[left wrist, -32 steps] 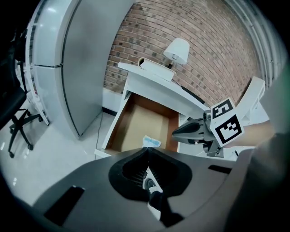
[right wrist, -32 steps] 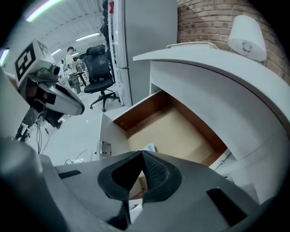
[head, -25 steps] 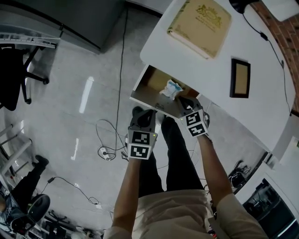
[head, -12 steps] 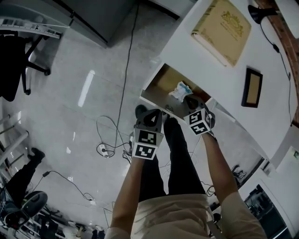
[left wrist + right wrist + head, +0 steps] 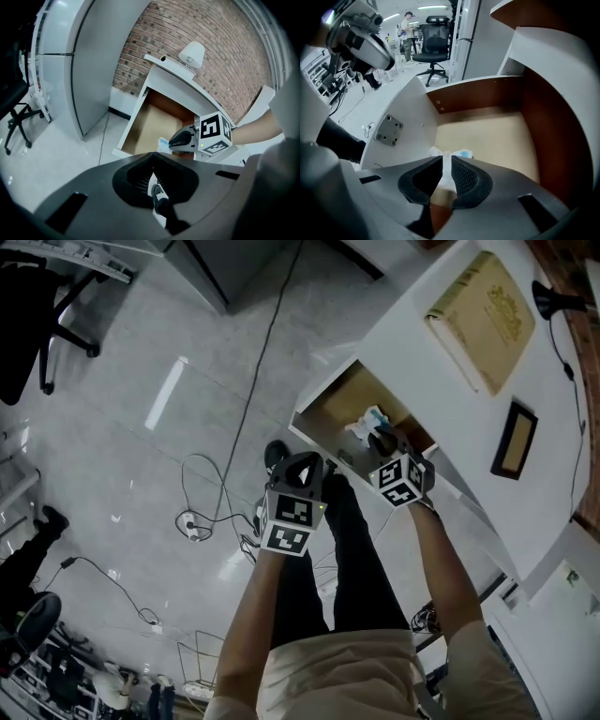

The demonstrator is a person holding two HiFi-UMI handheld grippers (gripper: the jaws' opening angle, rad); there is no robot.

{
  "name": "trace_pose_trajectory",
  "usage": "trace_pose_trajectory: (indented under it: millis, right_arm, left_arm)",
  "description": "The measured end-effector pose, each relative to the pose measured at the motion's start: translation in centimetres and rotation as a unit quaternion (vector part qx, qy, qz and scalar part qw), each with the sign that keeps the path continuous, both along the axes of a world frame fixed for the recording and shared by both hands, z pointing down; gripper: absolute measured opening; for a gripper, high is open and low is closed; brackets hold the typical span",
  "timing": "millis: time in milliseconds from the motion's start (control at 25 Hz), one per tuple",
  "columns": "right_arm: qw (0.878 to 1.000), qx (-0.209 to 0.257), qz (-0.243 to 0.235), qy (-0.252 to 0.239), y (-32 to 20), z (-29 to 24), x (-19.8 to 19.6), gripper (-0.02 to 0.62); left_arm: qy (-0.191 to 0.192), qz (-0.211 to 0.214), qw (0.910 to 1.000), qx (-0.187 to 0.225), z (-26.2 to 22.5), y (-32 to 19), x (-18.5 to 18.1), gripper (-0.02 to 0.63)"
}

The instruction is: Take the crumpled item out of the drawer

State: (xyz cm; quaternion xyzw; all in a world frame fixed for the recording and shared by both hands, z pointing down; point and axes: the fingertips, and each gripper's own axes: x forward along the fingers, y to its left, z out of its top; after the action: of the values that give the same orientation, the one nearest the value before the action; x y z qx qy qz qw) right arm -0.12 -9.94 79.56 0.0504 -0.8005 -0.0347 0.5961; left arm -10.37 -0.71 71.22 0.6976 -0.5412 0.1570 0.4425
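The crumpled item [image 5: 367, 419], a white and pale blue wad, lies on the floor of the open drawer [image 5: 315, 424] near its front panel. My right gripper [image 5: 381, 440] points steeply down into the drawer just above the wad. Its jaws have just been opening and stand a narrow gap apart. In the right gripper view the wad [image 5: 462, 153] shows through and beyond the gap of the right gripper [image 5: 446, 157], with no pad pressing on it. My left gripper [image 5: 302, 459] hangs in front of the drawer over the floor. The left gripper [image 5: 152, 156] is shut and holds nothing.
The white desk [image 5: 441, 381] carries a tan book [image 5: 483, 320], a picture frame [image 5: 514, 440] and a lamp [image 5: 553, 294]. Cables and a power strip [image 5: 194, 522] lie on the grey floor. A black office chair [image 5: 33, 329] stands far left, beside a grey cabinet [image 5: 93, 61].
Both grippers have sunk lower. The right one has come closer over the wad in the drawer and rolled a little. The head view has swung, so the desk sits further right.
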Motion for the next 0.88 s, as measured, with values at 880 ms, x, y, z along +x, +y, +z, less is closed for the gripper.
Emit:
trace_pose_trajectory:
  millis: [880]
  right_arm:
    - [0.951, -0.019, -0.29, 0.102, 2.4, 4.9, 1.8, 0.261]
  left_arm:
    - [-0.009, -0.106, 0.9943, -0.009, 0.6, 0.6, 1.1, 0.015]
